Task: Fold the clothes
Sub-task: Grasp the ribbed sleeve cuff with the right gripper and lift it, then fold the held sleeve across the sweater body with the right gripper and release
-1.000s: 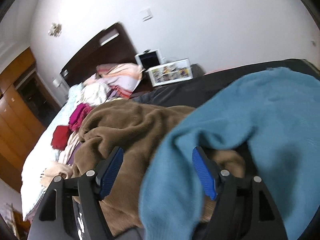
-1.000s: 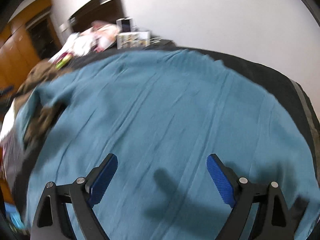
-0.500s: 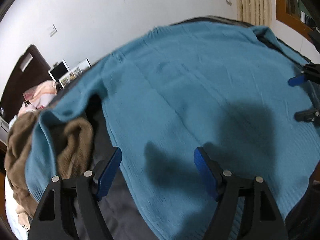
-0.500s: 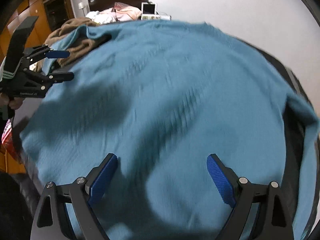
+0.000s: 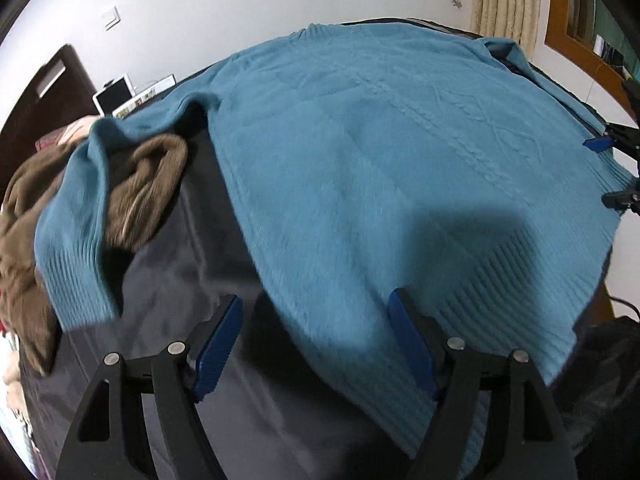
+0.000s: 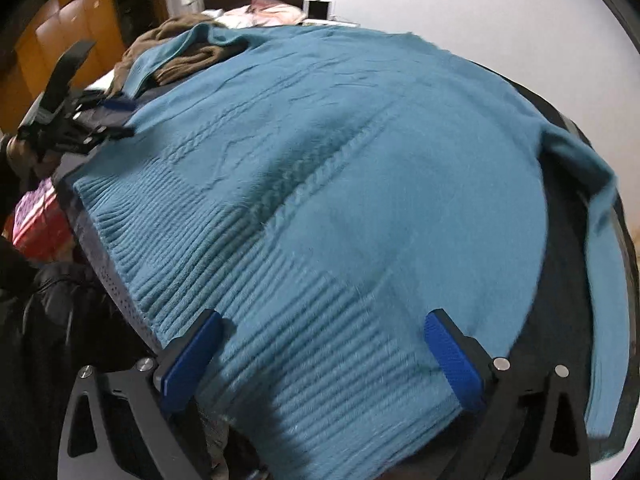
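Two hand-held grippers hang at the hem end of a teal cable-knit sweater (image 5: 380,152), which now lies spread flat, front panel up, across a dark bed cover (image 5: 192,272). A second ago the left camera looked over a heaped brown garment with the teal knit bunched across it; half a second ago the sweater was already opened out, and since then both cameras have drawn nearer the ribbed hem. The left hand-held gripper (image 5: 316,344) stands with its blue pads wide apart and nothing between them, straddling the sweater's side edge at about 6 o'clock in its own view. The right hand-held gripper (image 6: 320,356) is likewise spread and empty, its pads set over the ribbed hem (image 6: 248,304). One sleeve (image 5: 76,216) trails toward 9 o'clock in the left view and drapes over the brown garment (image 5: 148,184); the other sleeve (image 6: 580,168) lies out past 3 o'clock in the right view. As I read it, the spreading is done and the body lies smooth enough to fold, though no fold shows in it; both sleeves lie out from the body, and the one resting on the brown pile would likely drag that pile if pulled carelessly.
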Motion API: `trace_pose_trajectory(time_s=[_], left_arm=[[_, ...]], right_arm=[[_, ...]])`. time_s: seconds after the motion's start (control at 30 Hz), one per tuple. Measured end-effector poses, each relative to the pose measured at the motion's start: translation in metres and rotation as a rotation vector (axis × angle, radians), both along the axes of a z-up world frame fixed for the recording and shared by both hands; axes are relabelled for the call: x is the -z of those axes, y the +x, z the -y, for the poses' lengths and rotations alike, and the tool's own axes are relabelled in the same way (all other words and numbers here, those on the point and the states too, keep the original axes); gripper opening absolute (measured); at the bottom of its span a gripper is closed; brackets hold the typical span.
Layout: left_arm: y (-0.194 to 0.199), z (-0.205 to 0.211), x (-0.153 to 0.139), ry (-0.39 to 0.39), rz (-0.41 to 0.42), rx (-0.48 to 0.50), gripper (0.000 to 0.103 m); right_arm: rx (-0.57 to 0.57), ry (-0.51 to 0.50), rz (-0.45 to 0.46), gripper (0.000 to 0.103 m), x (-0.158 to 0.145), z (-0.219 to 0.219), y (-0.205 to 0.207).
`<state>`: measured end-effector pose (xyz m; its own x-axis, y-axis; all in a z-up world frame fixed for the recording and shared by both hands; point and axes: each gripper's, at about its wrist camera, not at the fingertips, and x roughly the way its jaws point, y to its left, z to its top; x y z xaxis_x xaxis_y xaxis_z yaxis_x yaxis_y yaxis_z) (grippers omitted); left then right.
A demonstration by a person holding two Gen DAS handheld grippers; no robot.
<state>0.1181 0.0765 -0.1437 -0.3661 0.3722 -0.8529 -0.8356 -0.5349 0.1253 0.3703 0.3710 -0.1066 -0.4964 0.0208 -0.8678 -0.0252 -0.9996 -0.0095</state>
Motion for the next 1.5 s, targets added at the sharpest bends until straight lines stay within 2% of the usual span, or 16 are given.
trace_pose_trajectory(time_s=[0.27,0.37,0.5,0.53,0.6,0.63,0.67,0.8,0.93,1.13,1.2,1.3,1.37,1.47,1.5], left_arm=[[0.015,0.006,-0.004,-0.073,0.0,0.032,0.078],[0.007,-0.001,-0.012,-0.088,0.022,0.044,0.079],[-0.003,-0.018,-0.044,0.009,0.03,0.056,0.079],[-0.005,-0.025,-0.053,0.038,0.017,0.059,0.079],[-0.01,-0.039,-0.071,0.09,-0.009,0.064,0.079],[-0.011,-0.046,-0.078,0.114,-0.02,0.066,0.079],[-0.013,-0.052,-0.083,0.135,-0.021,0.064,0.079],[-0.017,-0.077,-0.094,0.212,0.003,0.059,0.079],[-0.026,-0.1,-0.096,0.249,0.039,0.045,0.079],[-0.03,-0.122,-0.094,0.261,0.068,0.051,0.079],[-0.032,-0.125,-0.092,0.261,0.074,0.052,0.079],[-0.037,-0.128,-0.089,0.255,0.081,0.047,0.079],[-0.041,-0.129,-0.088,0.253,0.086,0.043,0.079],[-0.045,-0.129,-0.085,0.251,0.092,0.038,0.079],[-0.046,-0.13,-0.084,0.25,0.092,0.036,0.079]], right_arm=[[0.034,-0.035,-0.048,0.102,-0.01,-0.015,0.033],[0.174,-0.058,-0.135,0.102,-0.027,-0.043,0.055],[0.496,-0.05,-0.209,0.101,-0.037,-0.102,0.086],[0.576,-0.043,-0.221,0.096,-0.038,-0.117,0.093],[0.689,-0.04,-0.235,0.077,-0.033,-0.142,0.101],[0.73,-0.049,-0.233,0.068,-0.028,-0.153,0.102],[0.751,-0.046,-0.226,0.064,-0.023,-0.159,0.102],[0.783,-0.019,-0.215,0.064,-0.011,-0.169,0.096],[0.799,0.038,-0.199,0.064,-0.01,-0.173,0.096],[0.71,0.183,-0.147,0.063,-0.002,-0.166,0.088],[0.712,0.169,-0.152,0.062,-0.001,-0.169,0.092],[0.74,0.174,-0.134,0.05,-0.003,-0.172,0.094],[0.771,0.19,-0.111,0.035,-0.005,-0.174,0.094],[0.823,0.22,-0.072,0.022,-0.008,-0.177,0.094],[0.841,0.242,-0.06,0.021,-0.008,-0.178,0.092]])
